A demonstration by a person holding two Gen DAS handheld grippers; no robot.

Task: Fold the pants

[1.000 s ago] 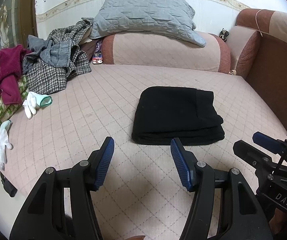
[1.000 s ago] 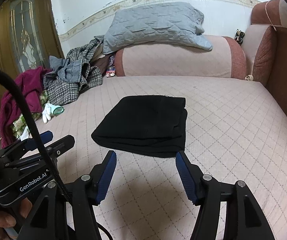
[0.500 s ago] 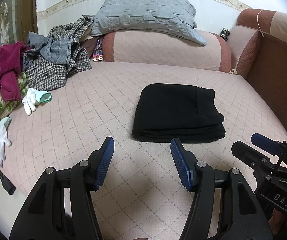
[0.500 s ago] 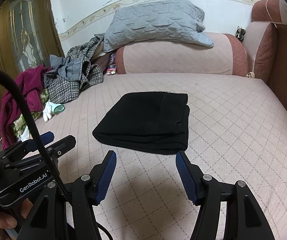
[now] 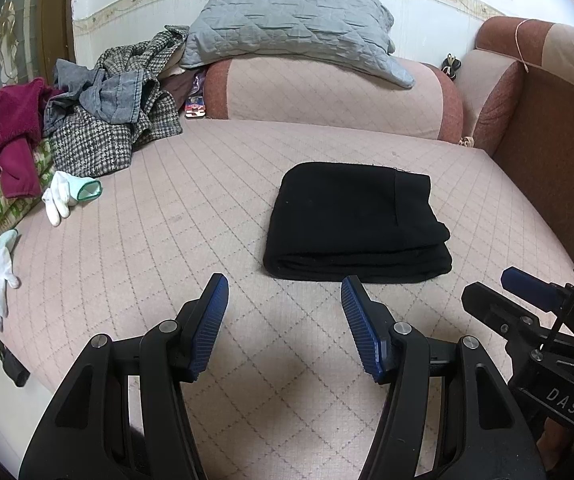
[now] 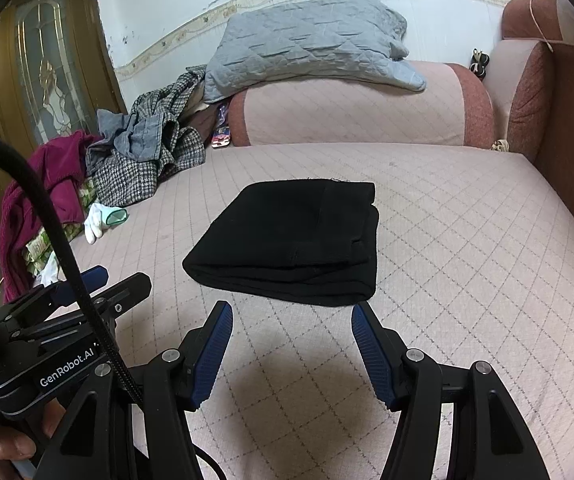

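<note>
Since the earlier frames the view has tipped slightly, so the pants sit a little lower in both pictures; nothing on the bed has shifted, and both tools hover in place. That pause, with the cloth untouched, suggests the folding is finished or nearly so.

Going left to right: a heap of clothes lies at the bed's far left edge, with white gloves just beside it. The left gripper is released, its blue pads apart with nothing between them, hanging over bare bed just short of the pants. The pants lie mid-bed, a little right of centre, well apart from the heap. The right gripper is likewise released and empty, just in front of the pants' near edge.

The pants look like a compact black rectangle, several layers stacked, the rounded fold facing the tools and the layered ends showing at the right side. The top is flat, with no loose leg trailing out.
</note>
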